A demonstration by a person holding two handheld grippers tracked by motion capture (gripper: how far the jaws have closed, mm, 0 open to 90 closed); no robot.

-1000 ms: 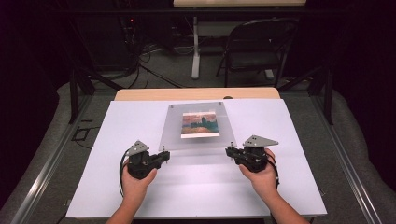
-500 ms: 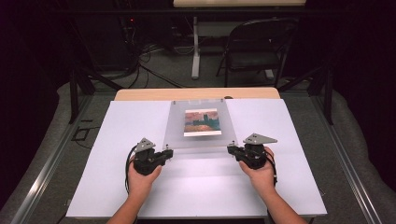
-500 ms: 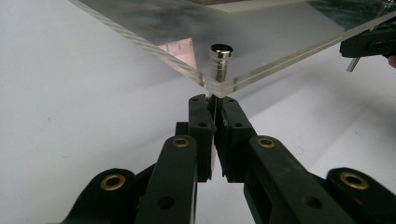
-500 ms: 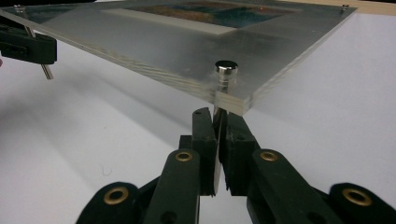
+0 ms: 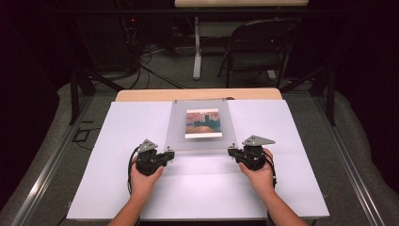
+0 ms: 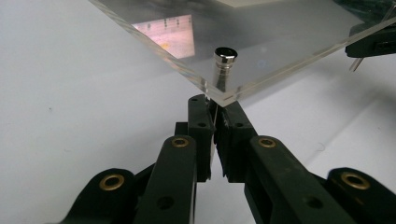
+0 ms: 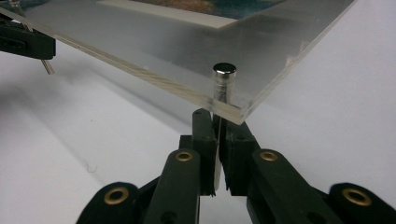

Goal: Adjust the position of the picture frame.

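A clear acrylic panel point(image 5: 181, 129) with a landscape picture point(image 5: 203, 123) in it lies tilted over the white table, its near edge lifted. My left gripper point(image 5: 168, 153) is shut on the thin pin under the panel's near left corner, below a metal standoff point(image 6: 224, 63). In the left gripper view the jaws point(image 6: 215, 105) meet right under that corner. My right gripper point(image 5: 231, 151) is shut the same way under the near right corner, beneath its standoff point(image 7: 223, 79). Its jaws point(image 7: 218, 116) pinch a thin pin there.
A white sheet point(image 5: 117, 141) covers the table, with a wooden edge point(image 5: 197, 94) at the back. A folding chair point(image 5: 263, 47), a table leg and cables stand on the floor beyond. Metal rails run along both sides of the table.
Both hands have sunk a little with the panel's near edge, and the left gripper has shifted slightly to the right. Both grips stay closed.
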